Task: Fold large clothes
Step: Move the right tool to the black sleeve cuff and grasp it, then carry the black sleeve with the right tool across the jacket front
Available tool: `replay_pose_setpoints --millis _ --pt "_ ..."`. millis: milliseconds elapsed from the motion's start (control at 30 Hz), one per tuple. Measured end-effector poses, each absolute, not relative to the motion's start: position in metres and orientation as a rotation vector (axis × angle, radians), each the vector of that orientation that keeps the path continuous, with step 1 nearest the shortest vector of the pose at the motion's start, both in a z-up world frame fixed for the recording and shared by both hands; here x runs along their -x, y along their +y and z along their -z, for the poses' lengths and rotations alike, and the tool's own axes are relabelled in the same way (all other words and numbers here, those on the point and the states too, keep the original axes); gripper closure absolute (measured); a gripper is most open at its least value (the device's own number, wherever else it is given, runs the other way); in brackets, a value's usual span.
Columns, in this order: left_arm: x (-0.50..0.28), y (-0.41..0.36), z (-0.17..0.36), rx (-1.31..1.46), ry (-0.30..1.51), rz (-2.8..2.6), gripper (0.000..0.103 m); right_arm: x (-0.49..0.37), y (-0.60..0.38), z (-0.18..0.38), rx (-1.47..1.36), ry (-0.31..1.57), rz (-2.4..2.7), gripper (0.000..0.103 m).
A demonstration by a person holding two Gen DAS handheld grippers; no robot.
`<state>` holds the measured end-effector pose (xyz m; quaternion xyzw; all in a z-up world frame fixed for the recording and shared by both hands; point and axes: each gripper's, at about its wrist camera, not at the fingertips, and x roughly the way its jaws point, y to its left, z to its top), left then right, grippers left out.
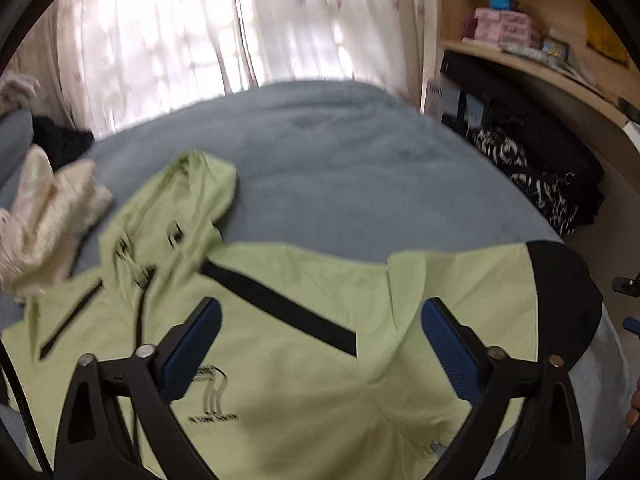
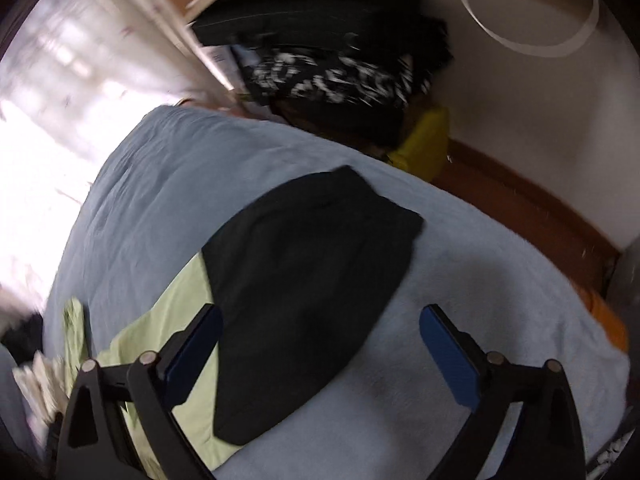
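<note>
Lying flat across a blue-grey bed cover (image 1: 340, 152) is a light green jacket (image 1: 300, 380), front side up, with a dark logo on the chest and black diagonal zip strips. Its long axis runs left to right in the left wrist view: the hood (image 1: 172, 216) points to the upper left, and the black lower panel (image 1: 560, 300) reaches the right edge of the bed. In the right wrist view that black panel (image 2: 312, 280) spreads over the pale cover (image 2: 460, 280), with green fabric (image 2: 176, 320) showing to its left.

The left gripper (image 1: 320, 344) hovers over the jacket's chest, its blue-padded fingers (image 1: 192, 344) spread wide and holding nothing. The right gripper (image 2: 320, 352) is likewise spread wide and empty, above the black panel's near edge.

A cream-coloured garment (image 1: 44, 224) lies crumpled just beside the hood, at the left. Beyond the bed hang pale, sunlit curtains (image 1: 200, 28). To the right, a wooden shelf (image 1: 520, 56) holds pink boxes (image 1: 504, 28) and small blurred items. Beneath it sits a dark bag with a black-and-white patterned cloth (image 1: 532, 176). A yellow object (image 2: 424, 148) rests on the floor beside the bed.
</note>
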<state>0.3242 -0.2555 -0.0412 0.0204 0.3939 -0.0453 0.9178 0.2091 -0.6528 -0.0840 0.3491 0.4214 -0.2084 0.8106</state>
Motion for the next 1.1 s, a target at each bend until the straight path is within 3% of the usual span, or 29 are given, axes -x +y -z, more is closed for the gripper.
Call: replay_pose_setpoints --millis 200,300,367,433,500,533,567,833,967,1100 --pt "-0.346 -0.250 0.078 0.000 0.931 0.049 0.010 -0.209 -0.681 0.123 -0.934 0.900 0.410 0.032" --pt "-0.350 -0.243 0.089 0.025 0.957 0.045 0.010 -0.216 -0.684 0.137 -0.963 0.899 0.421 0.037" --pt "-0.351 -0.238 0.091 0.039 0.966 0.046 0.015 -0.221 -0.684 0.144 -0.965 0.894 0.434 0.047" --pt "-0.353 -0.232 0.094 0.055 0.985 0.051 0.030 -0.225 -0.681 0.143 -0.941 0.885 0.448 0.073" --pt "-0.356 -0.226 0.097 0.075 1.031 0.071 0.070 -0.227 -0.680 0.138 -0.915 0.877 0.460 0.089" --pt "-0.357 -0.223 0.099 0.091 1.049 0.078 0.078 -0.227 -0.678 0.132 -0.898 0.861 0.459 0.092" --pt "-0.356 -0.218 0.101 0.111 1.063 0.084 0.084 -0.228 -0.678 0.128 -0.879 0.845 0.456 0.094" --pt "-0.330 -0.178 0.074 0.088 0.969 0.120 0.085 -0.223 -0.590 0.012 -0.717 0.585 0.158 0.096" --pt "-0.312 -0.135 0.052 0.097 0.902 0.059 0.079 -0.225 -0.495 -0.035 -0.597 0.571 -0.113 0.096" --pt "-0.297 -0.091 0.040 0.147 0.885 0.064 0.079 -0.222 -0.406 -0.039 -0.518 0.630 -0.307 0.096"
